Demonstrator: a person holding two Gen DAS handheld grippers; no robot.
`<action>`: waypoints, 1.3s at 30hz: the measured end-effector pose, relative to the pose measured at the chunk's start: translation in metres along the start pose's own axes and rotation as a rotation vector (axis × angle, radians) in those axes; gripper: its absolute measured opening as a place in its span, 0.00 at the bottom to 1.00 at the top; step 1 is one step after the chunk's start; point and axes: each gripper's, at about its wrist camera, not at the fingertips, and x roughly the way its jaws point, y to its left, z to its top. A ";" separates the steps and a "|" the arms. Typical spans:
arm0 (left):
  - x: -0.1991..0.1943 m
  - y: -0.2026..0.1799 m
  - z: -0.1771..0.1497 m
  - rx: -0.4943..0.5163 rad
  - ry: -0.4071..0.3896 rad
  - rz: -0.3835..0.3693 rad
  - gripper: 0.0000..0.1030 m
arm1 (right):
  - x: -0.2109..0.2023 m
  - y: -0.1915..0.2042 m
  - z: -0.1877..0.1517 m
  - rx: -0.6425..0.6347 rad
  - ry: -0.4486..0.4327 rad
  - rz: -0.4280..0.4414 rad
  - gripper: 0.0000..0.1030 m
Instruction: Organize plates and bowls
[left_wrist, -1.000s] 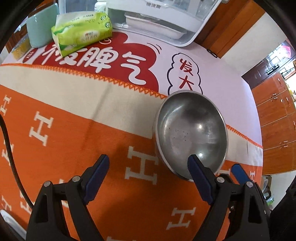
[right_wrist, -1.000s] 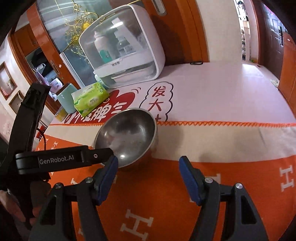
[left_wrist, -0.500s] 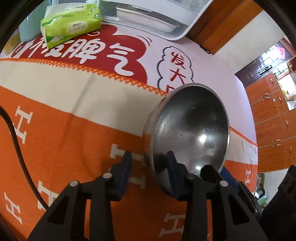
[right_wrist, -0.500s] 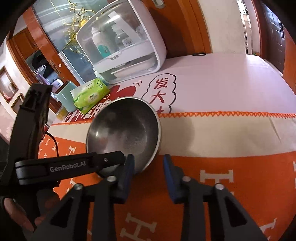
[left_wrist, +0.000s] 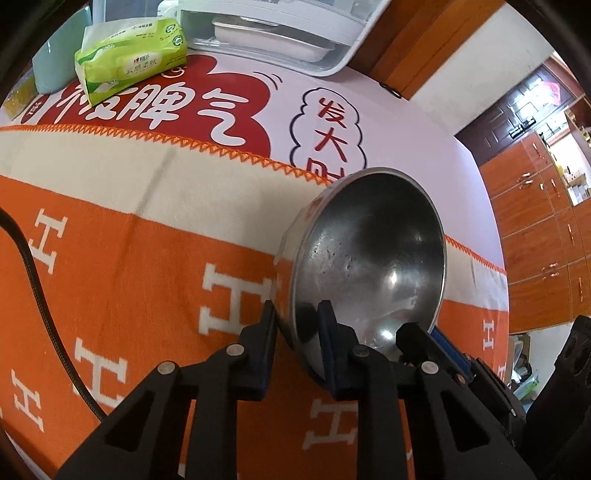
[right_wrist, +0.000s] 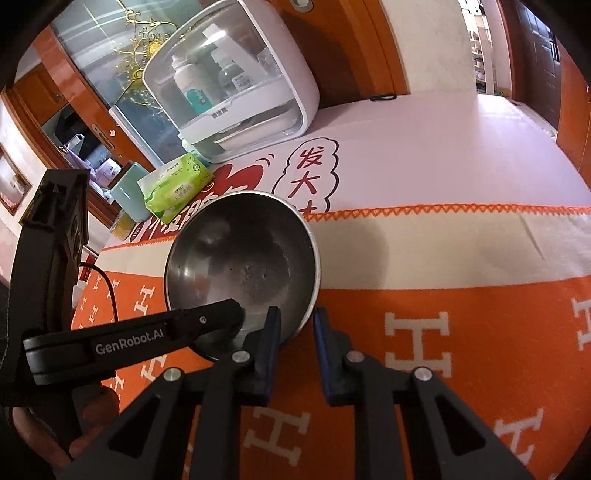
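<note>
The steel bowl sits on the orange blanket near its zigzag hem, in front of the tissue pack and the white cabinet at the back of the table. It is thin, hard metal: light, stiff, not fragile, but smooth and slippery, so the rim is the only sensible place to take hold, one finger inside and one outside the wall.

Starting on the left, the left gripper is clenched on the near rim in just that way, the wall pinched between its blue pads. A second ago these jaws stood wide apart with the bowl flat ahead of them; since then they have closed on it, and the bowl now looks tipped up toward the camera, though the fisheye curve makes it hard to say whether it has left the cloth.

To the right, the right gripper is likewise clamped on the rim of the bowl, a little along from the left one, whose black finger reaches into the bowl beside it. It too was open a second ago and has since shut on the edge. With two narrow grips on slick steel, I judge the bowl could swivel between the pads if lifted unevenly.
</note>
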 end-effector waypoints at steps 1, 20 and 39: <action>-0.003 -0.002 -0.002 0.004 0.001 0.000 0.20 | -0.004 0.001 -0.001 -0.001 -0.001 -0.003 0.17; -0.108 -0.023 -0.063 0.105 -0.101 -0.016 0.20 | -0.112 0.037 -0.034 -0.039 -0.104 0.001 0.17; -0.210 -0.009 -0.160 0.125 -0.243 -0.015 0.22 | -0.188 0.101 -0.092 -0.199 -0.158 0.045 0.17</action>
